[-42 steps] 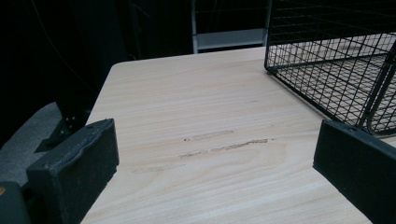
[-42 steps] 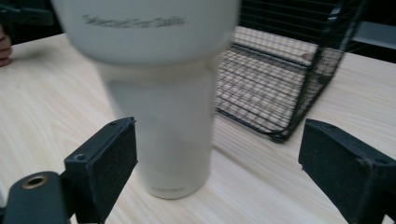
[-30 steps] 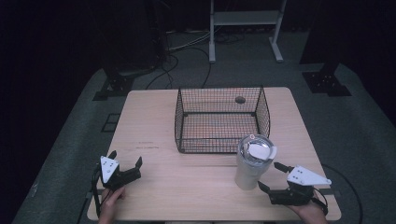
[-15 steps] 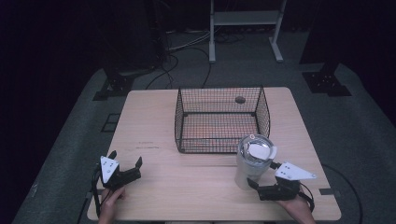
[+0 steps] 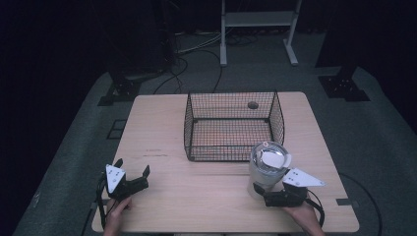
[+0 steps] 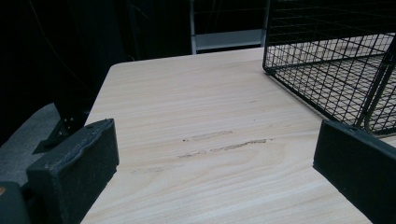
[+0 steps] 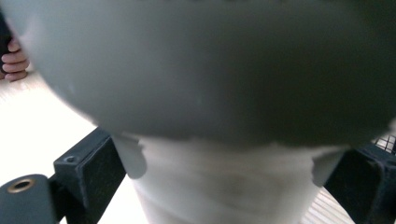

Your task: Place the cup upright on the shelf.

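A pale tumbler (image 5: 268, 167) with a clear lid stands upright on the wooden table (image 5: 162, 132), just in front of the wire basket's right corner. My right gripper (image 5: 260, 193) is low at the tumbler's base, open, with one jaw on each side of the lower body. Up close, the right gripper view shows the tumbler (image 7: 224, 93) between the jaws, with a small gap on each side. At the table's front left, my left gripper (image 5: 132, 167) is open and holds nothing. Bare wood lies between its jaws in the left gripper view (image 6: 217, 140).
A black wire basket (image 5: 231, 123) sits at the table's middle back, and its near corner (image 6: 327, 70) appears in the left gripper view. Dark floor, cables and a white stand (image 5: 258, 19) lie beyond the table. Bare wood stretches between the two grippers.
My right gripper has moved left up to the tumbler, so its jaws now flank the base. The left gripper has stayed still.
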